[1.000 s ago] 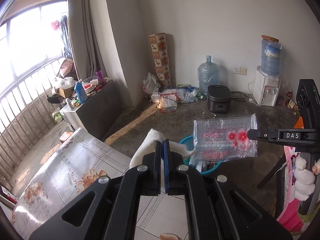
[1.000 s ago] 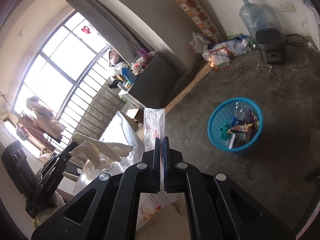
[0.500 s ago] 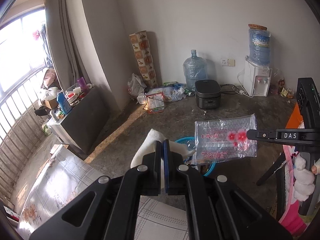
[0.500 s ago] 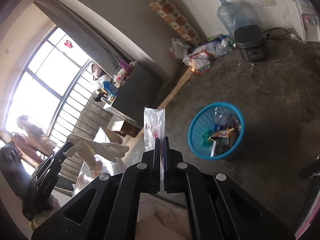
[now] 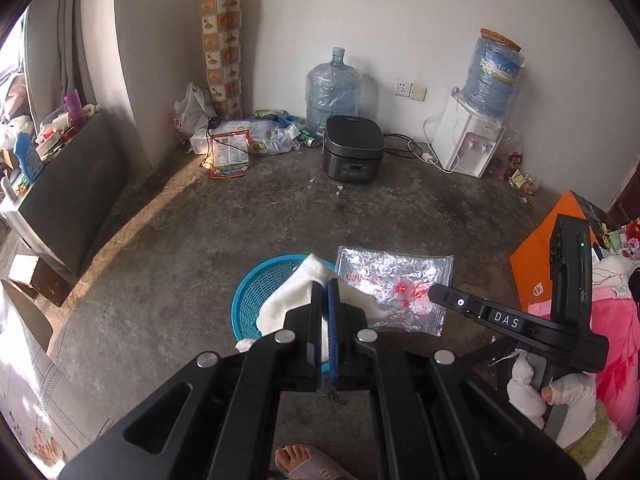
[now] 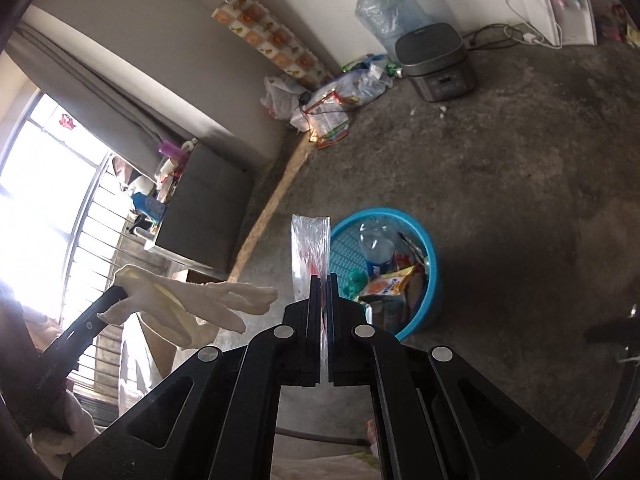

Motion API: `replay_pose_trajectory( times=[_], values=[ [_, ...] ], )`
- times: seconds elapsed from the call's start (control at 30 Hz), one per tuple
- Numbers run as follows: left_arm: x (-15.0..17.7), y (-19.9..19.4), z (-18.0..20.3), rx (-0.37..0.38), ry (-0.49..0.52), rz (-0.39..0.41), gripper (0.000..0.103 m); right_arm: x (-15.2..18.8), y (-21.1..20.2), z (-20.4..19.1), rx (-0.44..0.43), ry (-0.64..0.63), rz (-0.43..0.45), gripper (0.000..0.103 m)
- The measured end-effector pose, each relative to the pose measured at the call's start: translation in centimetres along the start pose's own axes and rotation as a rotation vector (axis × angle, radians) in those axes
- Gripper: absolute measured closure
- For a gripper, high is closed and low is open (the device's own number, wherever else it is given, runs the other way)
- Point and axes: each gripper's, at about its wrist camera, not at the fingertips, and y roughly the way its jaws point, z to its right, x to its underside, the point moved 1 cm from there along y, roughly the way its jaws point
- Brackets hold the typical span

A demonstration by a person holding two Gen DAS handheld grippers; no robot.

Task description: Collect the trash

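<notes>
Trash basket point(image 5: 256, 300) on the concrete floor point(image 5: 280, 220) sits just ahead of and below both of your tongs, and that is the relation the drop turns on. Your left tongs point(image 5: 325, 292) are pressed together on a white cloth point(image 5: 288, 300), which hangs in front of the basket's rim in the left view and hides most of its inside. Your right tongs point(image 6: 325, 280) are clamped on a clear plastic bag point(image 6: 310, 248) with red print, held edge-on so its long side points away from you toward the basket's near-left rim.

From the left camera, the same bag point(image 5: 394, 292) shows flat and wide, to the right of the basket, with the right tongs point(image 5: 434, 292) gripping one edge. Judging by both views, the left tongs look the nearer to the basket's mouth; the bag appears beside the rim, not over it, so the right hand would likely need to shift across before letting go.

Only the right camera shows what the basket point(image 6: 424, 248) already holds: a plastic bottle point(image 6: 376, 252) and snack wrappers point(image 6: 394, 286). It also shows the cloth point(image 6: 180, 304) dangling well off to the left, which suggests it is less squarely over the basket than the left view implies. Your sandalled foot point(image 5: 308, 462) appears only in the left view.
</notes>
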Motion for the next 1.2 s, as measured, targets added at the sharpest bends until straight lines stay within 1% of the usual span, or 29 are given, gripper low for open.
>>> replay_pose_trajectory(
  times=[0.03,0.13,0.17,0.2,0.23,0.27,0.3,0.33,0.37,0.43,0.5,0.63,0.77,0.87,0.93,0.97,1.0,1.03,1.07,1.1,1.17,1.2],
  values=[
    [-0.4,1.4,-0.3,0.013,-0.010,-0.022,0.101,-0.3,1.0,0.1,0.006,0.006,-0.008,0.102],
    [-1.4,5.7,-1.4,0.010,-0.023,-0.072,0.100,-1.3,4.5,0.2,0.026,0.013,-0.026,0.102],
    [-1.6,7.3,-1.8,0.012,-0.026,-0.095,0.098,-1.6,6.0,0.5,0.040,0.023,-0.040,0.101],
    [-1.7,8.9,-2.3,-0.019,-0.025,-0.123,0.087,-1.8,7.5,0.7,0.049,0.033,-0.059,0.097],
    [-1.5,10.4,-2.7,-0.065,-0.026,-0.153,0.069,-1.7,9.1,1.1,0.051,0.040,-0.086,0.096],
    [-1.3,11.8,-3.0,-0.104,-0.030,-0.192,0.061,-1.7,10.9,1.7,0.044,0.058,-0.121,0.084],
    [-1.0,13.0,-3.3,-0.126,-0.031,-0.226,0.058,-1.4,12.6,2.7,0.042,0.095,-0.156,0.075],
    [-0.8,13.7,-3.4,-0.138,-0.029,-0.249,0.058,-1.0,13.6,3.7,0.046,0.136,-0.183,0.067],
    [-0.5,14.0,-3.5,-0.145,-0.027,-0.256,0.058,-0.4,14.4,4.9,0.065,0.182,-0.198,0.067],
    [0.1,13.4,-4.1,-0.135,-0.033,-0.240,0.058,0.6,14.4,6.4,0.078,0.227,-0.202,0.067],
    [0.4,12.2,-4.4,-0.115,-0.040,-0.216,0.057,1.7,13.3,7.1,0.060,0.238,-0.198,0.067],
    [0.3,9.0,-4.9,-0.117,-0.047,-0.155,0.054,2.5,10.2,6.6,0.071,0.189,-0.178,0.067],
    [0.1,3.5,-4.9,-0.098,-0.069,-0.056,0.050,2.4,6.5,5.0,0.059,0.142,-0.131,0.066],
    [0.6,-1.8,-4.5,-0.091,-0.081,0.035,0.042,2.3,4.0,2.3,0.029,0.070,-0.087,0.064],
    [1.2,-5.4,-4.3,-0.088,-0.089,0.086,0.032,2.3,2.2,0.0,0.013,-0.002,-0.057,0.062],
    [1.7,-7.2,-4.3,-0.092,-0.096,0.110,0.029,2.5,1.2,-1.4,0.001,-0.043,-0.041,0.060],
    [2.1,-9.1,-4.2,-0.109,-0.107,0.132,0.025,2.8,0.2,-2.7,-0.011,-0.081,-0.027,0.059],
    [2.6,-10.9,-4.1,-0.131,-0.119,0.157,0.018,3.1,-0.9,-4.2,-0.023,-0.132,-0.009,0.057],
    [3.2,-12.8,-4.0,-0.161,-0.133,0.185,0.014,3.6,-2.0,-5.8,-0.035,-0.185,0.010,0.052],
    [3.9,-14.6,-4.0,-0.202,-0.151,0.211,0.006,4.1,-3.0,-7.2,-0.044,-0.235,0.028,0.050],
    [5.4,-18.0,-3.9,-0.276,-0.195,0.256,0.005,5.4,-5.2,-10.0,-0.063,-0.343,0.075,0.038],
    [6.2,-19.5,-4.0,-0.316,-0.224,0.267,0.005,6.0,-6.3,-11.3,-0.069,-0.391,0.098,0.034]
  ],
)
